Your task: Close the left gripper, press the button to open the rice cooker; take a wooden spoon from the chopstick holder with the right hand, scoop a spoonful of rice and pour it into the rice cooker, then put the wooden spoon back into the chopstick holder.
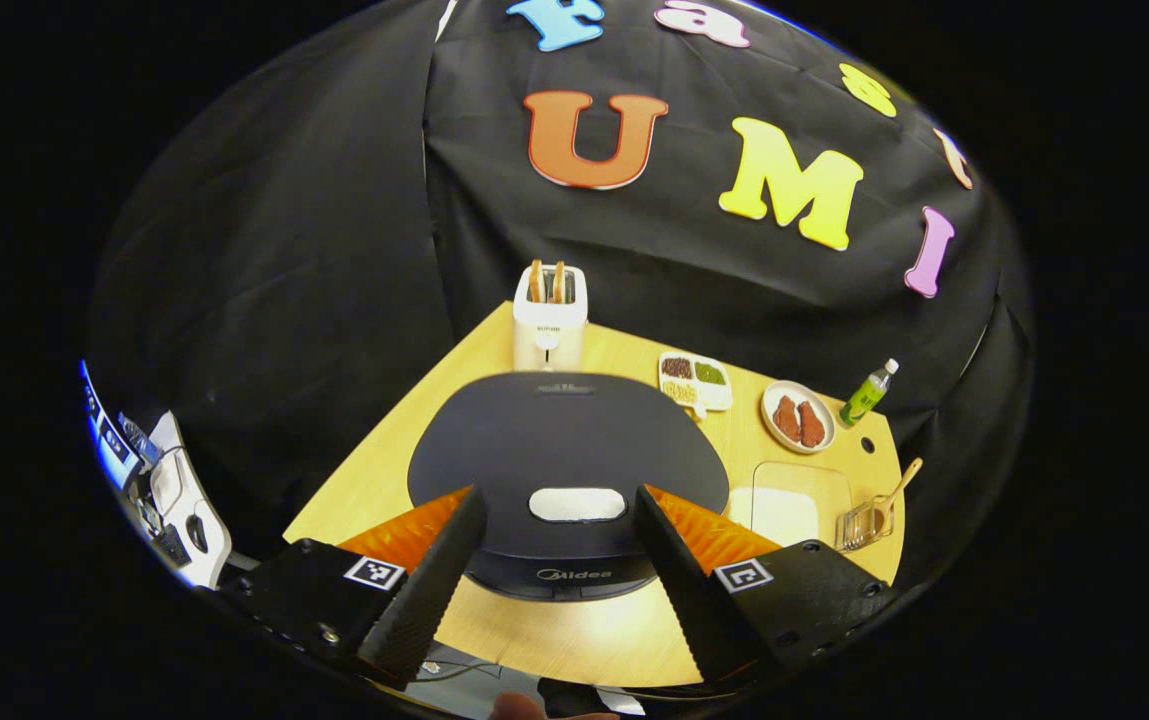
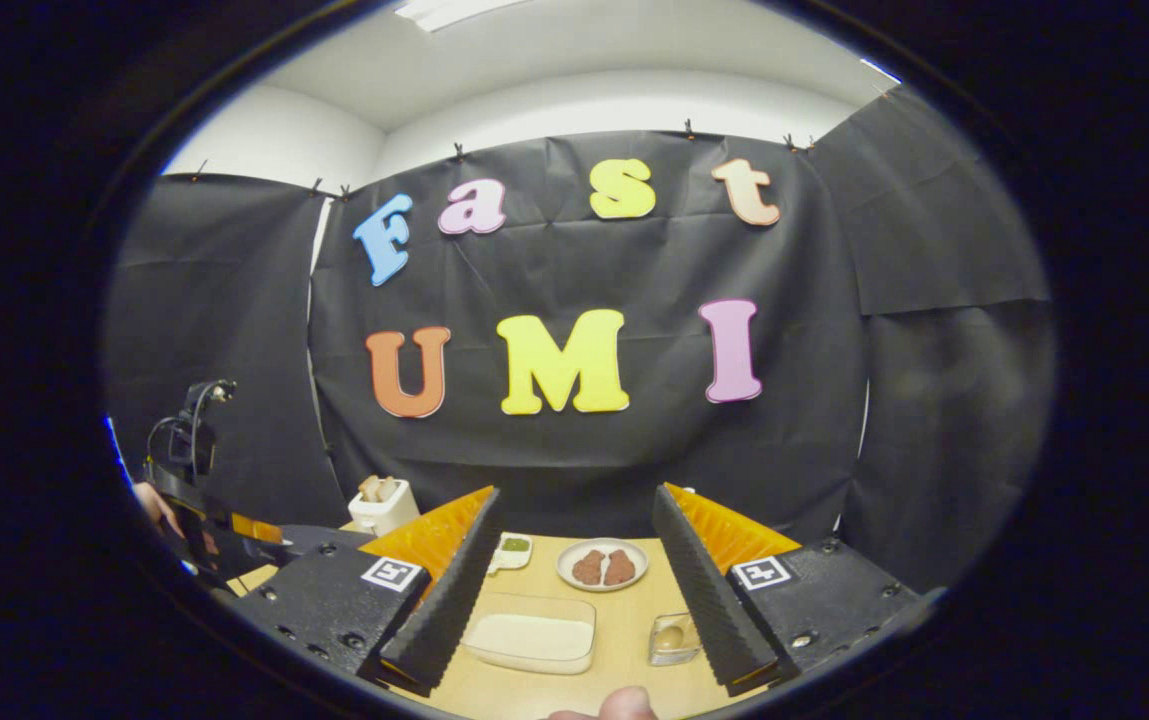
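Left gripper (image 1: 554,560) hangs just above the rice cooker (image 1: 566,470), fingers spread wide w/ nothing between them. The pale oval button (image 1: 577,504) sits centred in the gap, lid down. Probably lined up this way so that once the fingers come together the tip lands square on the button; that closing isn't done yet, so task looks to be at its very start.

Behind the cooker, on the wooden table (image 1: 384,480): toaster (image 1: 550,315) w/ bread in the slots, a divided snack tray (image 1: 696,381), a plate of meat (image 1: 799,417), a green bottle (image 1: 868,393) near the far edge. Closer on the right side of that view, the flat rice container (image 1: 796,500), and just beside it the clear chopstick holder (image 1: 866,520) w/ wooden spoon (image 1: 899,485) leaning out. Spoon and rice are neighbours, which keeps the scoop trip short.

Right gripper (image 2: 574,600) also wide open, holding nothing, held back from the table, prob. waiting its turn. Its view looks straight over the rice container (image 2: 532,635) and the holder (image 2: 675,638), w/ the meat plate (image 2: 602,565) beyond; the holder is seen from above here, spoon bowl just visible inside. At its far left the other gripper and a hand (image 2: 149,505) show, w/ the toaster (image 2: 382,505) behind.

Left gripper view gives the button and lid state; right gripper view gives the scoop zone head-on and the ceiling above the booth.
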A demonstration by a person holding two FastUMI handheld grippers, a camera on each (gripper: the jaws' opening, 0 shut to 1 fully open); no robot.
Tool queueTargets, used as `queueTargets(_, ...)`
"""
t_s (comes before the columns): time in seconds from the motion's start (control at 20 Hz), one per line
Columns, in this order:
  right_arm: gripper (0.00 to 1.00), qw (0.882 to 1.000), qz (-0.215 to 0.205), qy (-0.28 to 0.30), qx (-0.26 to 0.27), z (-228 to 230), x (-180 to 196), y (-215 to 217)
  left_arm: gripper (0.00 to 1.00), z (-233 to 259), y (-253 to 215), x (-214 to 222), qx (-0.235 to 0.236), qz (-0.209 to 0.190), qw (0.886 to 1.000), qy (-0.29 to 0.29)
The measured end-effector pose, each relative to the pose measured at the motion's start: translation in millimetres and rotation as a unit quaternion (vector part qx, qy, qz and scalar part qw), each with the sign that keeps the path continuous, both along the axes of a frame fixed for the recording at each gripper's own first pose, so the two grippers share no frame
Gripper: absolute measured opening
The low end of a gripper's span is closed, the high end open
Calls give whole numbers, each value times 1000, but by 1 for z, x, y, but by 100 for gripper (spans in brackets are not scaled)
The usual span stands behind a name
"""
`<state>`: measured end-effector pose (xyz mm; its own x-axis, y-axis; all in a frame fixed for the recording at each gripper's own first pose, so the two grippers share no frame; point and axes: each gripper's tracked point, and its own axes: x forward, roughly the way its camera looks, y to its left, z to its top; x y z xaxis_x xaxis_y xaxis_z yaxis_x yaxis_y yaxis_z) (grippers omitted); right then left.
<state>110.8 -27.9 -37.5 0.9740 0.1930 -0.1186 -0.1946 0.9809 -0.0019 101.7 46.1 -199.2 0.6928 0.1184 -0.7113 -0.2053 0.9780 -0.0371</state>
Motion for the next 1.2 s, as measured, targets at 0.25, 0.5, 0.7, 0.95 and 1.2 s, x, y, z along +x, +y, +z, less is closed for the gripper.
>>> queueTargets(0.25,96,1000,9,3,0,0,5,8,97,-44,-4,-20,-30,7,998,60)
queueTargets(0.5,96,1000,9,-2,13,-4,13,6,97,-61,-2,-23,-23,25,997,70)
queueTargets(0.7,98,1000,12,2,29,-12,27,2,98,-64,-5,-24,24,17,997,66)
queueTargets(0.95,96,998,31,19,57,-29,48,7,98,-72,-10,-27,21,44,997,57)
queueTargets(1.2,96,995,59,29,74,-40,69,16,97,-73,-9,-26,21,68,997,40)
